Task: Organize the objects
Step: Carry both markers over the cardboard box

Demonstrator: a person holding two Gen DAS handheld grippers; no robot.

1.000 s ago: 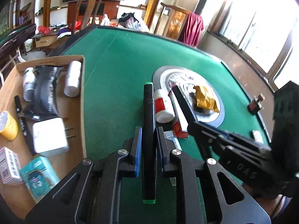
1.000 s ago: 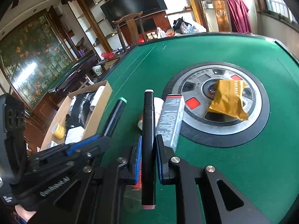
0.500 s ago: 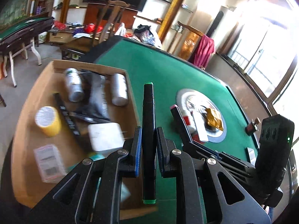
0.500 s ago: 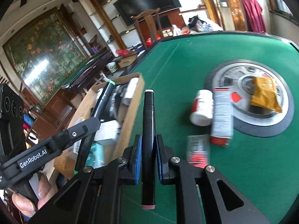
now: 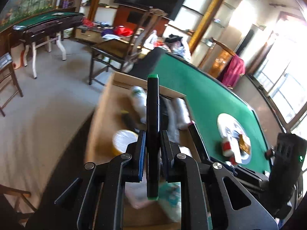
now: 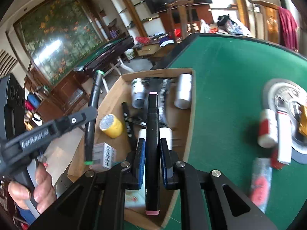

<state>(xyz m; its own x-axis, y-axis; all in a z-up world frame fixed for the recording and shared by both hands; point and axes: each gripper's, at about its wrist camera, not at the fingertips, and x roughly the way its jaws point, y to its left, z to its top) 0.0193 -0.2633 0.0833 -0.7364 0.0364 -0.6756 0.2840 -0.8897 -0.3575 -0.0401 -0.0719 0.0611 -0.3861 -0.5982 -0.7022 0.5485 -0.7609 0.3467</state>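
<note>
Two grippers each pinch a pen tight. The left gripper (image 5: 151,149) holds a black marker with green ends (image 5: 152,134). The right gripper (image 6: 151,155) holds a black marker with pink ends (image 6: 152,145). Both point slanting down, over the open brown cardboard box (image 6: 189,134) just below and ahead of them.

The box looks crowded. Ahead of the right gripper sit a yellow tape roll (image 6: 111,125), a white charger block (image 6: 142,134) and a white bottle (image 6: 183,94). A dropped pen might bounce off these and roll out. The grippers are side by side, so they could bump. More things wait on the green felt table (image 6: 226,88), off to the right.
</note>
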